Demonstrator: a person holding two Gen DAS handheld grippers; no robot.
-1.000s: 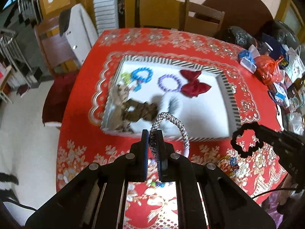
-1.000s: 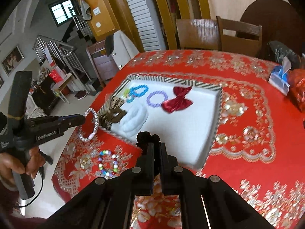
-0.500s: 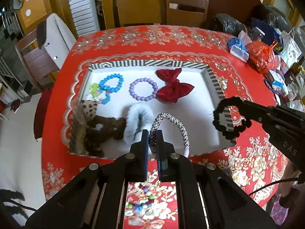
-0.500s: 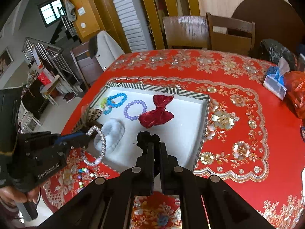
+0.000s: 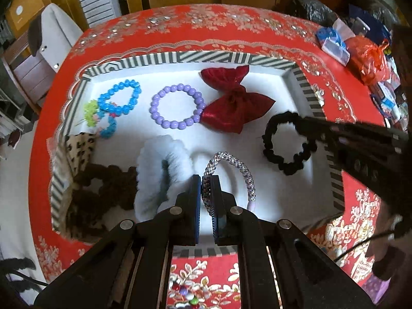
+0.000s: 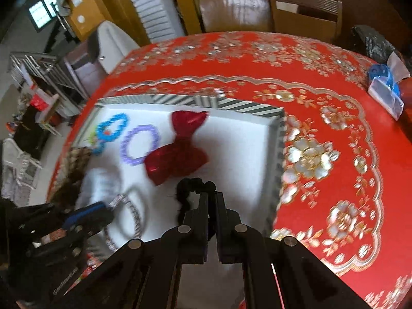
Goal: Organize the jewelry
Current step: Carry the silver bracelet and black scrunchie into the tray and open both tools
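Left gripper (image 5: 206,180) fingers pinch the silver braided rope bracelet (image 5: 231,170), right gripper (image 6: 211,198) fingers clamp the black ruffled scrunchie (image 5: 285,141), both over the striped-rim white tray (image 5: 180,60); risk: bracelet drops on the white fluffy scrunchie (image 5: 164,159) beside the fingers.

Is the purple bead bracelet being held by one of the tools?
No, the purple bead bracelet lies free in the striped tray, beside the red bow.

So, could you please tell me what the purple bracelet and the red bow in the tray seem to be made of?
The purple bracelet looks like smooth plastic or glass beads: round, with small glints. The red bow looks like shiny fabric, perhaps satin or metallic cloth: creased folds catch light.
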